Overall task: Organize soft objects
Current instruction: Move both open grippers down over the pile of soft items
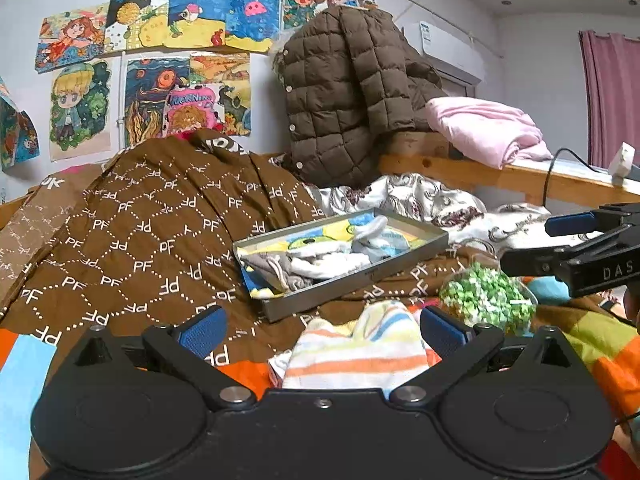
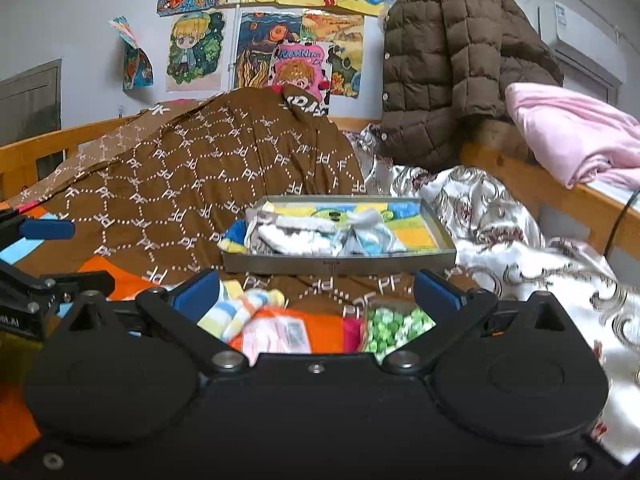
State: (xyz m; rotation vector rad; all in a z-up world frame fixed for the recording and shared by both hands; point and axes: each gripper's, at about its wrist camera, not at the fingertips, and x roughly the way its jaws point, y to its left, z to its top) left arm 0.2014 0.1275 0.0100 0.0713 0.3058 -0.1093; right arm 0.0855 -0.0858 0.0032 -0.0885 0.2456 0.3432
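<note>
Both grippers hover low over the bed, jaws spread wide and holding nothing. The left gripper (image 1: pixel 322 330) points at a striped sock (image 1: pixel 360 352) lying on the brown quilt (image 1: pixel 152 216), between its blue pads. Just beside it, to the right, sits a green-and-white speckled bundle (image 1: pixel 486 300), which the right gripper (image 2: pixel 316 292) faces from close up. Farther back on the quilt rests a shallow metal tray (image 2: pixel 340 266), already holding several white, grey and blue socks (image 2: pixel 316 236) on a colourful lining. Behind it, a brown puffer jacket (image 1: pixel 348 92) and a pink cloth (image 1: pixel 488 128) hang over the wooden bed rail (image 1: pixel 460 172).
</note>
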